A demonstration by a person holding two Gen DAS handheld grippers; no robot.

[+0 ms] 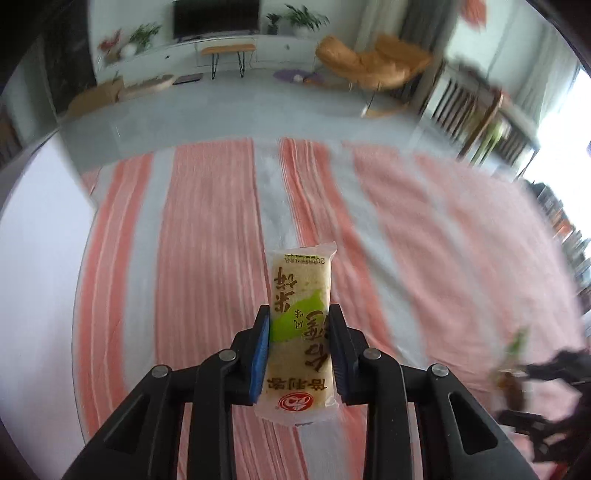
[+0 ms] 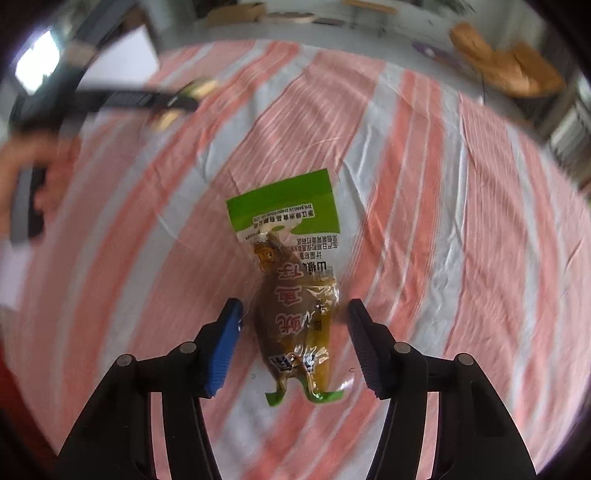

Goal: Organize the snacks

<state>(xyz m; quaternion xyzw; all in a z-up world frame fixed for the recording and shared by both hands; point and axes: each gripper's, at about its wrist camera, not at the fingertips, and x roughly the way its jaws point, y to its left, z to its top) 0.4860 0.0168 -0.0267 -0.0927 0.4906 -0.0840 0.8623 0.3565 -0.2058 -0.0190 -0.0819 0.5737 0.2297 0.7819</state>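
Observation:
My left gripper (image 1: 299, 310) is shut on a pale rice-cracker packet (image 1: 301, 280) with a green patch and brown lettering, held upright above the striped cloth (image 1: 207, 221). In the right wrist view a green and brown snack packet (image 2: 288, 221) sits between the fingers of my right gripper (image 2: 294, 302). A narrow gap shows on each side, so the pads do not press on it. I cannot tell whether it rests on the cloth. The left gripper (image 2: 177, 101) appears blurred at the upper left of that view, with a hand (image 2: 48, 173) below it.
A red-and-white striped cloth (image 2: 424, 184) covers the round table. A white sheet (image 2: 122, 59) lies at its far left edge. Beyond the table are an orange chair (image 1: 369, 62), a bench (image 1: 227, 50) and a dark screen (image 1: 216, 16). The right gripper (image 1: 546, 373) shows blurred at the lower right.

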